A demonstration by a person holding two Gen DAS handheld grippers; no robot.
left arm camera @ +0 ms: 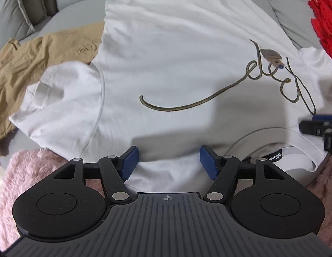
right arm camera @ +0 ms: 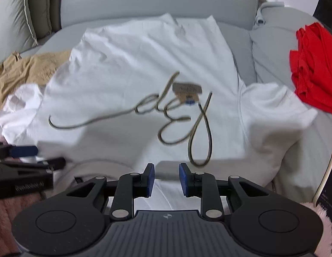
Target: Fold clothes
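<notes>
— How far along am I?

— Barely begun. The white T-shirt [left arm camera: 166, 60] lies spread face up on the grey sofa [right arm camera: 157, 2], collar toward me, both sleeves out, no fold made.

— And my jaws?

— Left gripper [left arm camera: 168, 160] spread wide, holding nothing, over the shoulder; right gripper [right arm camera: 166, 180] parted too, empty (that view is blurred). The tan garment [left arm camera: 37, 55] and red garment [right arm camera: 311, 64] wait alongside.
</notes>
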